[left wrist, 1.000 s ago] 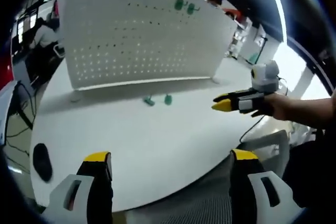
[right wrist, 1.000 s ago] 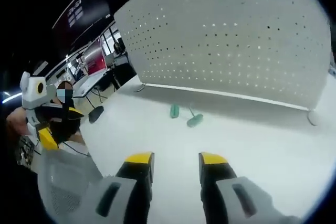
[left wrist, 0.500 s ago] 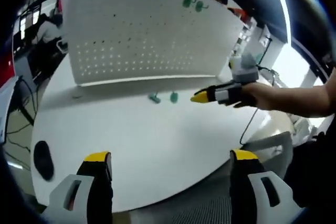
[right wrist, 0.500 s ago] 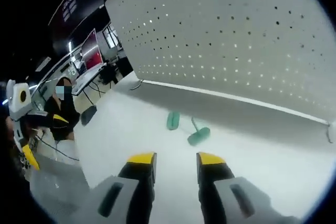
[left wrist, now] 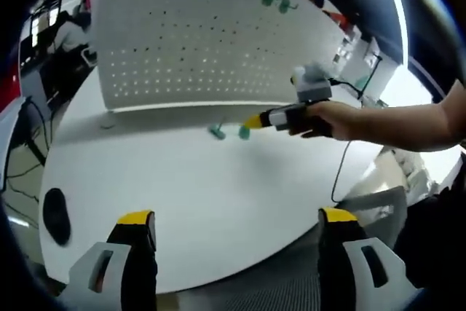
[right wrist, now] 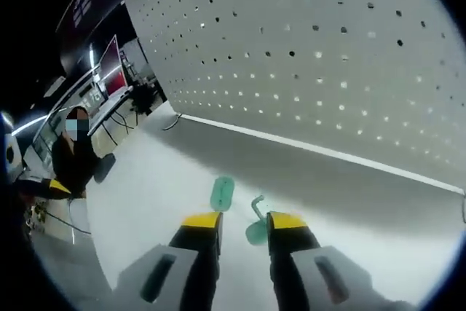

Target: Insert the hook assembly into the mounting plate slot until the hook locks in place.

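Note:
Two green hooks lie on the white table [left wrist: 182,187] in front of the upright white pegboard [left wrist: 196,34]. In the left gripper view they are one hook [left wrist: 217,132] and another hook [left wrist: 244,133]; two more green hooks [left wrist: 275,0] hang high on the board. My right gripper [left wrist: 255,120], held by a hand, reaches in with its tip just right of the table hooks. In the right gripper view its jaws [right wrist: 244,220] stand open with a narrow gap, one hook [right wrist: 255,229] lying just ahead between the tips and the other hook [right wrist: 222,193] beyond. My left gripper [left wrist: 237,216] is wide open at the table's near edge.
A black oval object [left wrist: 52,213] lies at the table's left edge. A cable [left wrist: 342,172] hangs off the right side, by a grey chair [left wrist: 375,205]. A person [right wrist: 73,162] sits beyond the table's left end, with desks and screens behind.
My right gripper has moved forward across the table to the two loose hooks, and its jaw gap has narrowed a little. My left gripper stays open at the near edge.

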`<state>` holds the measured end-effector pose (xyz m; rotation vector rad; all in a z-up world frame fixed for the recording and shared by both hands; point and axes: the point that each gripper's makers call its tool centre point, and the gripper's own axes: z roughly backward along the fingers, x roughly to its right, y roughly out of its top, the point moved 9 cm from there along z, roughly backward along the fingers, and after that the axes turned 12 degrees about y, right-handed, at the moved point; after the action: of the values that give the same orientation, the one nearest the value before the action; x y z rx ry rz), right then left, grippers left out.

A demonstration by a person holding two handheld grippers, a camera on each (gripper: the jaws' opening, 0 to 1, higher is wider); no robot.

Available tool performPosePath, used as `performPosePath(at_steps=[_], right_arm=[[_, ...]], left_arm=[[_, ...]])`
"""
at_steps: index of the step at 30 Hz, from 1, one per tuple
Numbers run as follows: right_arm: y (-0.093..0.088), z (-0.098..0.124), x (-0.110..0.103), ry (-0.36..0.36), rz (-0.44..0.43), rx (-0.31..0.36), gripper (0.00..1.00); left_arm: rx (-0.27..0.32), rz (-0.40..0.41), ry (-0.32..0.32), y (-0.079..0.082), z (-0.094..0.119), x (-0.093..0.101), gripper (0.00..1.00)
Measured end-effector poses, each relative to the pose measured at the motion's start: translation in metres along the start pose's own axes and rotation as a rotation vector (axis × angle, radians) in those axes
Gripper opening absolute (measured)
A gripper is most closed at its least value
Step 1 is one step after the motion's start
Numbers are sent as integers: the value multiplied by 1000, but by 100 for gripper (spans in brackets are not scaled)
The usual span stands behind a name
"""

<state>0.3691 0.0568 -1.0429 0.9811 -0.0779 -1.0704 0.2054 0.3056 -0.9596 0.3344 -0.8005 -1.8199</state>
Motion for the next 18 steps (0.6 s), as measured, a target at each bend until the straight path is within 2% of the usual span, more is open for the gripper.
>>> performPosePath(at_steps=[3,6,18], right_arm=[[1,-6,2,3,-13,-7,21],[1,-13,6,5,-64,-20,18],[6,-16,7,-16,-37,-39,4]], left_arm=[[-6,1,0,0,-3,-1,93],[-9,-1,1,1,-3,-3,93],[-19,4,-3,-1,-3,-6,91]])
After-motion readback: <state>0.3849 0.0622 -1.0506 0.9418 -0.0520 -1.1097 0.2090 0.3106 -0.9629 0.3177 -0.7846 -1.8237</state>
